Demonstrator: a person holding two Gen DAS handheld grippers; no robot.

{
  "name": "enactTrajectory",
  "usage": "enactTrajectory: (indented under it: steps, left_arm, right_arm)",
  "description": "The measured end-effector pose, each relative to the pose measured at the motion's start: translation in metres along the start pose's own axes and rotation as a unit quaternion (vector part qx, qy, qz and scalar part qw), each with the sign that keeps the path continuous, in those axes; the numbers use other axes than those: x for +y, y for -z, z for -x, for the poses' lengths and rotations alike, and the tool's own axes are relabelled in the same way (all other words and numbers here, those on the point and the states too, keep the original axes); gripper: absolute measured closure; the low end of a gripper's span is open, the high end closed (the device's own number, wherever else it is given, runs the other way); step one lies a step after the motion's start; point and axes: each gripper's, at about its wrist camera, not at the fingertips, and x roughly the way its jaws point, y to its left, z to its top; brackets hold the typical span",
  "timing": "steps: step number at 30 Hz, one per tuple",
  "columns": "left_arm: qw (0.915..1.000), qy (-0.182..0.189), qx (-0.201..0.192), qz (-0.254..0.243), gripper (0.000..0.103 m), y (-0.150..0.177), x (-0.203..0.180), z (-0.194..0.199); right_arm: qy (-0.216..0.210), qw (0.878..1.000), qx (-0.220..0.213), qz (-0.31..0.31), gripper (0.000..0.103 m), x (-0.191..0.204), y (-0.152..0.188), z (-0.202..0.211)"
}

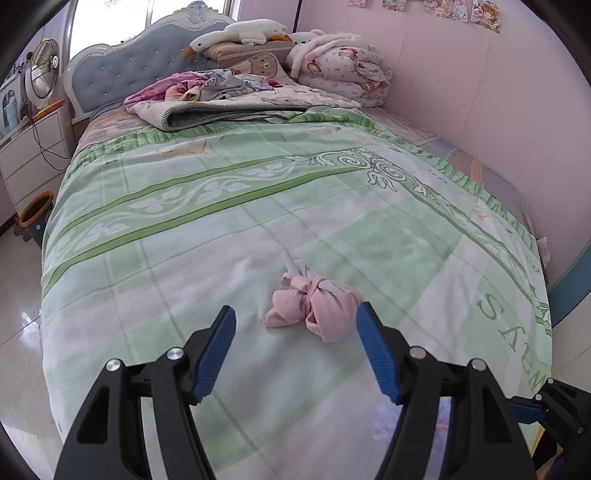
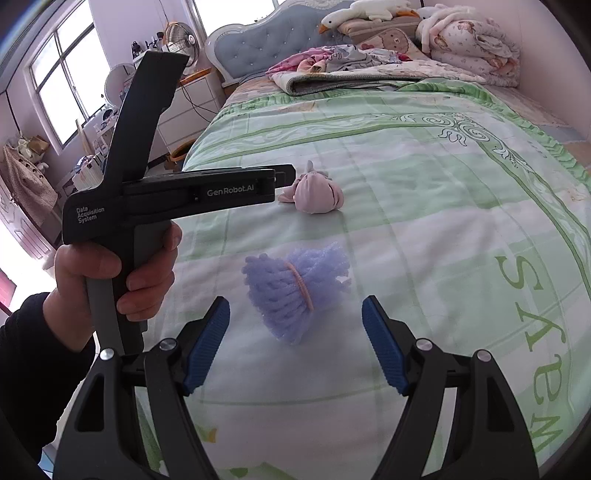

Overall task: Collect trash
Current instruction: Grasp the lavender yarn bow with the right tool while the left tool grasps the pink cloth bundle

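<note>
A knotted pink cloth bundle (image 1: 314, 310) lies on the green bedspread (image 1: 221, 229). My left gripper (image 1: 297, 314) hovers open just short of it, and the cloth shows between the blue fingertips without touching them. In the right wrist view the same pink bundle (image 2: 314, 194) lies farther up the bed. A purple foam-net bundle (image 2: 291, 291) tied with a pink band lies nearer. My right gripper (image 2: 295, 306) is open just in front of the foam net. The left tool, held by a hand (image 2: 122, 273), points at the pink bundle from the left.
Folded blankets and clothes (image 1: 229, 99), a plush goose (image 1: 240, 35) and a rolled quilt (image 1: 340, 66) crowd the head of the bed. A pink wall (image 1: 498, 110) runs along the right side. A white dresser with a fan (image 1: 44, 66) and an orange-rimmed bin (image 1: 35, 208) stand on the left.
</note>
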Motion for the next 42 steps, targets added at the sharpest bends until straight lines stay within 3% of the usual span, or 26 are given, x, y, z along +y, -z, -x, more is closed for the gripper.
enactTrajectory:
  steps: [4, 10, 15, 25, 29, 36, 42]
  left_arm:
    - [0.9999, 0.003, 0.013, -0.006, 0.039, -0.006, 0.000, -0.022]
    - [0.9988, 0.045, 0.020, -0.002, 0.040, -0.007, -0.002, -0.042]
    - [0.9971, 0.071, 0.019, -0.016, 0.063, -0.004, -0.011, -0.049]
    - [0.9960, 0.089, 0.011, -0.004, 0.078, -0.004, -0.008, -0.046]
    - [0.9960, 0.089, 0.005, -0.002, 0.093, -0.007, -0.008, -0.039]
    - [0.9972, 0.074, 0.008, 0.000, 0.095, -0.007, -0.007, -0.037]
    - [0.9962, 0.086, -0.001, 0.015, 0.101, -0.006, -0.001, -0.025]
  right_arm:
    - [0.007, 1.000, 0.005, -0.003, 0.032, -0.004, -0.008, -0.018]
    - [0.011, 1.000, 0.014, -0.009, 0.035, -0.009, -0.017, -0.041]
    - [0.005, 1.000, 0.022, -0.013, 0.040, -0.012, -0.024, -0.054]
    - [0.001, 1.000, 0.023, -0.013, 0.050, -0.012, -0.025, -0.059]
    - [0.001, 1.000, 0.020, -0.016, 0.052, -0.012, -0.025, -0.054]
    - [0.004, 1.000, 0.017, -0.020, 0.053, -0.011, -0.020, -0.036]
    - [0.003, 1.000, 0.008, -0.023, 0.053, -0.010, -0.014, -0.014]
